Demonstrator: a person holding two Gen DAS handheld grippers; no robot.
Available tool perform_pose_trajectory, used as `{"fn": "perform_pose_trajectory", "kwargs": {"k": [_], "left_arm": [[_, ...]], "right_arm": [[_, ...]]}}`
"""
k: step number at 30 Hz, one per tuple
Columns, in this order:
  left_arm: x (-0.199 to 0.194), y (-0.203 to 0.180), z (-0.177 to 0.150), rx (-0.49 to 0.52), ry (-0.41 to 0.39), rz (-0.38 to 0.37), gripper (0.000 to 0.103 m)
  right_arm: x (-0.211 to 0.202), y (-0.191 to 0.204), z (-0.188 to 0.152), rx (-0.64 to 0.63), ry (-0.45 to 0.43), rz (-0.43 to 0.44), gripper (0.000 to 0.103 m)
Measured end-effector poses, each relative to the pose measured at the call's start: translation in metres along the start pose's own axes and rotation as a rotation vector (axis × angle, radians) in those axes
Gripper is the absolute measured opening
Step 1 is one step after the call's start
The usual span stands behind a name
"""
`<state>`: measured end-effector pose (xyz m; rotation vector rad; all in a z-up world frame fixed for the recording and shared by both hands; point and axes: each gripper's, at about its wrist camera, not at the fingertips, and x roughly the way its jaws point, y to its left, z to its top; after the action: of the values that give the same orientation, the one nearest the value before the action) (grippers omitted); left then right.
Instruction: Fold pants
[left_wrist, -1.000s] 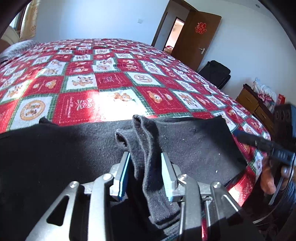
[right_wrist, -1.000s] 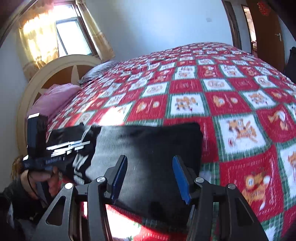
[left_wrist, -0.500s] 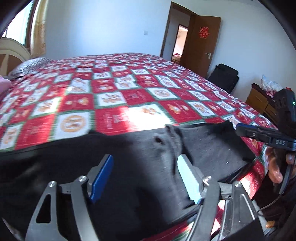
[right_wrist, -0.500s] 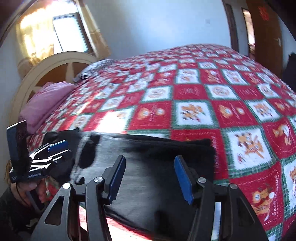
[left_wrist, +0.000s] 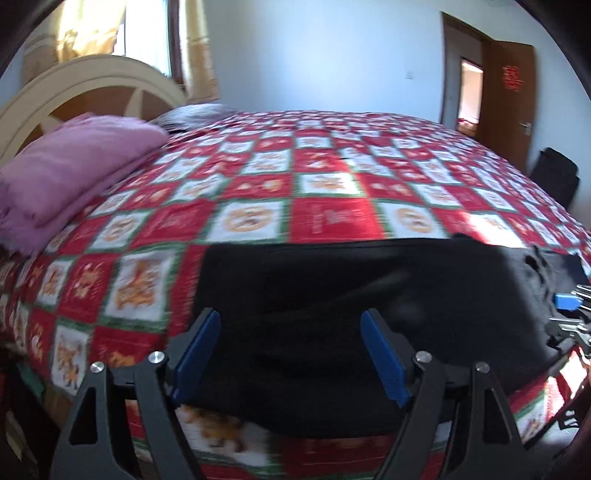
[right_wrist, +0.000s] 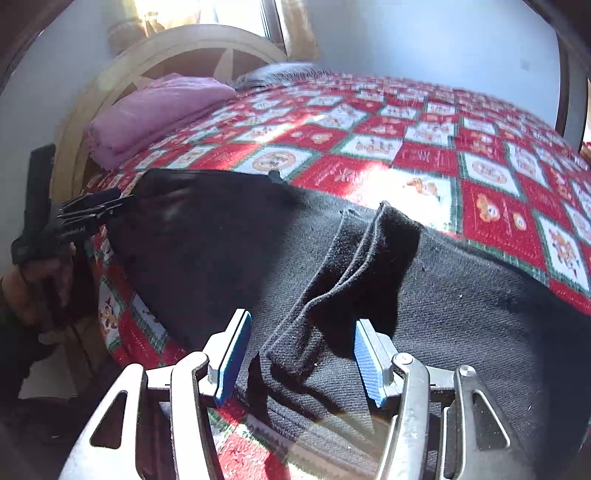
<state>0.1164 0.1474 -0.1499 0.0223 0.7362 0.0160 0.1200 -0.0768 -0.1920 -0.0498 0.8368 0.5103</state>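
While opening, left tongs (left_wrist: 290, 354) hover empty above pants (left_wrist: 369, 288).

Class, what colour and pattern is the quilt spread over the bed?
The patchwork quilt is checkered red and white squares with green borders, shown best in the left wrist view.

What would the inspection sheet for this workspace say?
Surface: bed with a red patterned bedspread.
Job's things: black pants lying near the front edge, one fold standing up.
Clutter: folded pink blanket by the headboard.
Grippers: left gripper opening above the pants, gripping nothing; right gripper open, the raised fold between its fingers, not pinched.
Cables: nothing seen.
Surroundings: curtained window, wooden door, black bag by the wall.
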Motion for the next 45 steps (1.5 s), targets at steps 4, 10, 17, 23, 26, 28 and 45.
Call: {"fn": "perform_pose_trajectory", "kwargs": {"k": [4,10,17,23,26,28,45], "left_arm": [[0.004,0.028,-0.005,-0.053,-0.006,0.02,0.081],[0.013,0.061,-0.021,-0.167,0.014,-0.026,0.081],[0.016,0.062,-0.03,-0.198,0.017,-0.079,0.075],[0.019,0.056,-0.031,-0.189,0.028,-0.102,0.067],[0.022,0.06,-0.034,-0.203,0.034,-0.113,0.07],[0.022,0.061,-0.034,-0.21,0.036,-0.117,0.07],[0.016,0.061,-0.031,-0.188,0.013,-0.237,0.026]], "right_arm": [[-0.027,-0.013,-0.003,0.094,-0.103,0.044,0.057],[-0.041,-0.023,-0.008,0.148,-0.162,0.011,0.057],[-0.034,-0.022,-0.012,0.147,-0.148,-0.001,0.057],[-0.032,-0.012,-0.014,0.107,-0.147,-0.013,0.057],[-0.031,-0.009,-0.015,0.093,-0.145,-0.019,0.057],[-0.031,-0.008,-0.015,0.094,-0.145,-0.02,0.057],[-0.027,-0.005,-0.018,0.09,-0.138,-0.033,0.057]]}}
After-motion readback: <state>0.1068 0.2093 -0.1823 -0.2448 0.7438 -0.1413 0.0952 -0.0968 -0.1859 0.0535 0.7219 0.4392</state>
